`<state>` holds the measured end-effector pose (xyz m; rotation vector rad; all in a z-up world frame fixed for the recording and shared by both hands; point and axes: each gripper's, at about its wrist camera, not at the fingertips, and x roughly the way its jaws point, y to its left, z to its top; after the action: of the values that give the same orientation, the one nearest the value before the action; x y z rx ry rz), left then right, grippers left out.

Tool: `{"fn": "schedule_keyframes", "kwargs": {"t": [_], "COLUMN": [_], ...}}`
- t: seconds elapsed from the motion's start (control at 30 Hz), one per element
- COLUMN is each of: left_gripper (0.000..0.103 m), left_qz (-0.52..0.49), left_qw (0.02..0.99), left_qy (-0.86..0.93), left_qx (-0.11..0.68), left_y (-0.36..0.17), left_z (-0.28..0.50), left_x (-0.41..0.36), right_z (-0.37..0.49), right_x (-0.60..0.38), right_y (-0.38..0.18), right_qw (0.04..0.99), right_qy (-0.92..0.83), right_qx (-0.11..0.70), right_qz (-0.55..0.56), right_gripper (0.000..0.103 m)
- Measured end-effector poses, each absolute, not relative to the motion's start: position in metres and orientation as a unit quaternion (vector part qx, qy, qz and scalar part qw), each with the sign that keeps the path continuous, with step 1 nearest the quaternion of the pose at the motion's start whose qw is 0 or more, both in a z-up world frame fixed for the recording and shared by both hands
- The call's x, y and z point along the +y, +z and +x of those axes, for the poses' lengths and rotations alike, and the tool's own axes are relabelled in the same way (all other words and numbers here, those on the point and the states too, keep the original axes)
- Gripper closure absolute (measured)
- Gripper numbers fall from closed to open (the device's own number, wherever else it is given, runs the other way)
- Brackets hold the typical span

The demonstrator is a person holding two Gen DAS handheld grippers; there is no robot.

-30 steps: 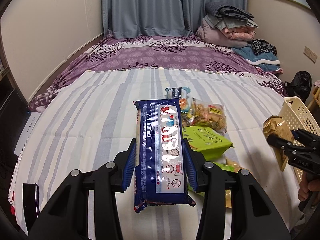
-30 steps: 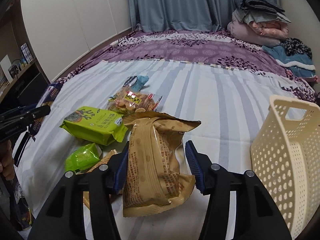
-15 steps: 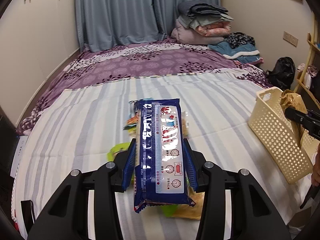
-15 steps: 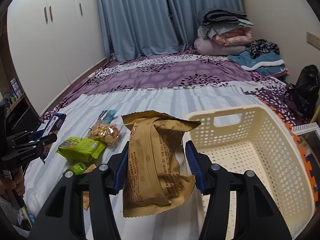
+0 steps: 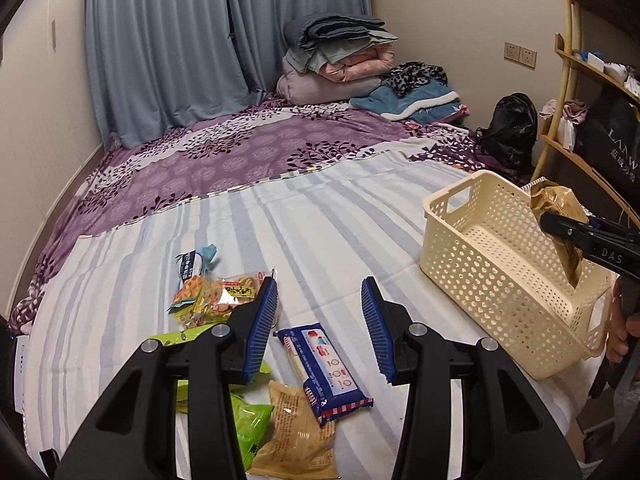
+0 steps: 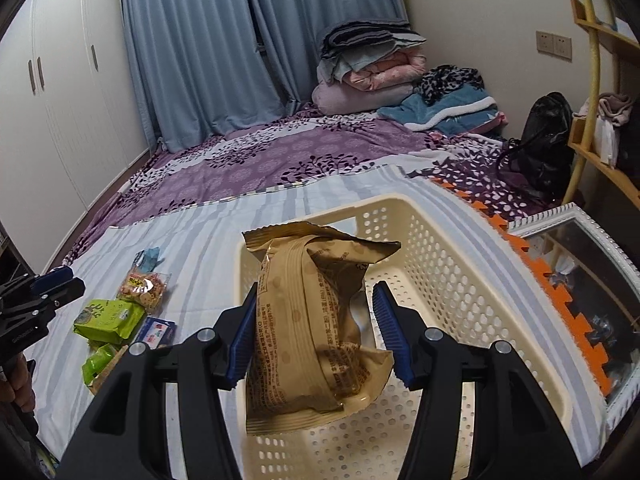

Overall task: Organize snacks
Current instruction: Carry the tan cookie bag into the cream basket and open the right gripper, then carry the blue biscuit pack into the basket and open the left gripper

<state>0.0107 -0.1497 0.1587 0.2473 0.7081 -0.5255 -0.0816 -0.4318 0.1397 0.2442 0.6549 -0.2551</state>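
Brown packet (image 6: pixel 308 320) brought from over bed (image 5: pixel 320 220) to directly above basket (image 6: pixel 440 264), between jaws of right gripper (image 6: pixel 316 332); jaws opening, right pad already clear of wrapper. Saw nothing else in basket. Lost blue packet (image 5: pixel 324 364) from left gripper (image 5: pixel 320 320): pinched a moment earlier, then lying just below spread, empty jaws among other snacks (image 5: pixel 216 300). Judged first drop close, blue packet needing a fresh pick.

We read "DAS" on the black plastic gripper arm (image 5: pixel 600 246). "LANW" stood on a dark hanging bag (image 5: pixel 618 148). The snack wrappers' print stayed illegible.
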Motion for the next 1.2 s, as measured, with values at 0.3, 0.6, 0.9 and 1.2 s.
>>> {"fn": "schedule_keyframes", "kwargs": {"t": [0.3,0.6,0.9,1.2], "left_gripper": [0.035,0.030,0.045,0.058], "left_qz": [0.069,0.088,0.114,0.105], "left_qw": [0.872,0.852,0.834,0.835], "left_qy": [-0.226,-0.219,-0.189,-0.198], "left_qx": [0.429,0.468,0.506,0.502], "left_y": [0.115,0.075,0.034,0.034], "left_z": [0.034,0.041,0.055,0.054], "left_x": [-0.129,-0.148,-0.162,-0.165], "right_z": [-0.091,-0.093,-0.100,-0.106], "right_x": [-0.439,-0.425,-0.430,-0.435], "right_y": [0.137,0.140,0.139,0.139], "right_qw": [0.928,0.935,0.936,0.937], "right_qy": [-0.169,-0.148,-0.146,-0.149], "right_qx": [0.315,0.305,0.296,0.286], "right_qz": [0.106,0.104,0.125,0.134], "right_gripper": [0.016,0.015,0.015,0.015]}}
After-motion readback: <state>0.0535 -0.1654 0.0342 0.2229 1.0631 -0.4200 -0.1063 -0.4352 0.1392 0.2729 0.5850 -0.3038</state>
